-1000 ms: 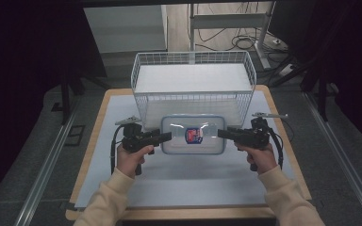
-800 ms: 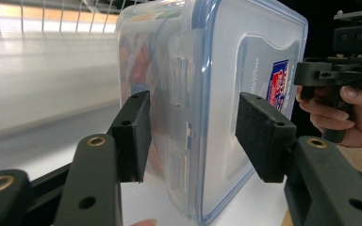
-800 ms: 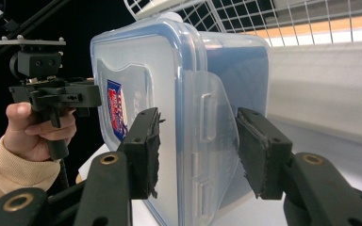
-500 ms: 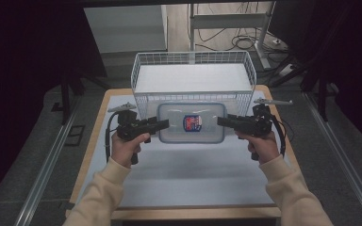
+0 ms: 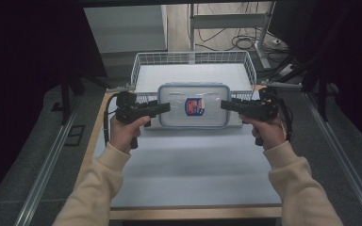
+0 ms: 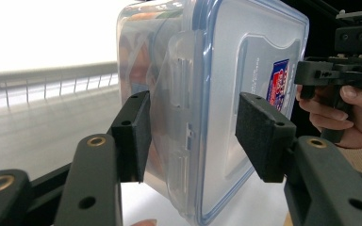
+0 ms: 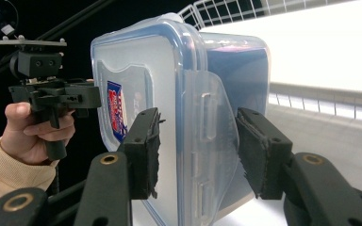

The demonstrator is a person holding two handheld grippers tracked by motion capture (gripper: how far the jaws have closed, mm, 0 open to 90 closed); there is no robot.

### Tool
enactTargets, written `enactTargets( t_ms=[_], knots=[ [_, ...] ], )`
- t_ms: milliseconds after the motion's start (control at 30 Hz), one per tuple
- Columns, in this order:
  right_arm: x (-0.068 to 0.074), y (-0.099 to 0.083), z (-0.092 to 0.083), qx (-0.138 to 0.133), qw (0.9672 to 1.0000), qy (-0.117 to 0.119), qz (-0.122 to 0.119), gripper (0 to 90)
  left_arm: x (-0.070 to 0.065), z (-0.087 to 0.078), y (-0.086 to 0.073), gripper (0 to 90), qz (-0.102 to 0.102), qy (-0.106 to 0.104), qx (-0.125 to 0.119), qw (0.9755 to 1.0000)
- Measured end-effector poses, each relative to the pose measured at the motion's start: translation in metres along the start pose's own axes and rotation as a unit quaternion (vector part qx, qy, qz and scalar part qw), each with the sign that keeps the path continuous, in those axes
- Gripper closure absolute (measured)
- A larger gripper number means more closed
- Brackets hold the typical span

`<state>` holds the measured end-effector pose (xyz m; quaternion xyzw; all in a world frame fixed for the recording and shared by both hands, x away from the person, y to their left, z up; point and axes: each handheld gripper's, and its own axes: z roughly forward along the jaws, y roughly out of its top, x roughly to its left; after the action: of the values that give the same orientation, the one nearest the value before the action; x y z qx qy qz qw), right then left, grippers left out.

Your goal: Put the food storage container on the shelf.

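White wire basket (image 5: 141, 66) beyond both tongs. Clear box (image 5: 193, 105) hangs between them, lifted over basket's near rim. Left tongs (image 5: 164, 107) pinch its left end latch; right tongs (image 5: 226, 104) pinch the right one. Risk, as I judge it: smooth plastic, shallow bite; uneven pull could slip one end, dropping box onto rim.

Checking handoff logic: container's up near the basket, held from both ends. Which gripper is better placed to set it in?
Neither clearly. The left gripper and right gripper clamp opposite ends of the container symmetrically, just before the wire basket; both seem needed.
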<state>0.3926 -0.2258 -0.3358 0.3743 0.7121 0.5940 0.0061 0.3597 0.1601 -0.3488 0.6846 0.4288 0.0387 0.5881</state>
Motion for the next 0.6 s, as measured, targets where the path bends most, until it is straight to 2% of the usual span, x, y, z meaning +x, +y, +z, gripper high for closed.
enactTargets(
  t_ms=[300, 400, 600],
  knots=[
    [-0.001, 0.028, 0.002, -0.006, 1.0000, 0.000, -0.003, 51.4, 0.003, 0.002, 0.031, 47.3, 0.010, 0.000, -0.006, 0.9999],
    [-0.004, 0.040, 0.006, -0.007, 1.0000, 0.000, -0.004, 51.3, 0.007, 0.004, 0.043, 47.3, 0.007, 0.001, -0.004, 1.0000],
    [-0.016, 0.062, 0.016, -0.007, 0.9999, -0.002, 0.013, 51.1, 0.020, 0.013, 0.066, 47.3, -0.003, 0.000, 0.005, 1.0000]
  ],
)
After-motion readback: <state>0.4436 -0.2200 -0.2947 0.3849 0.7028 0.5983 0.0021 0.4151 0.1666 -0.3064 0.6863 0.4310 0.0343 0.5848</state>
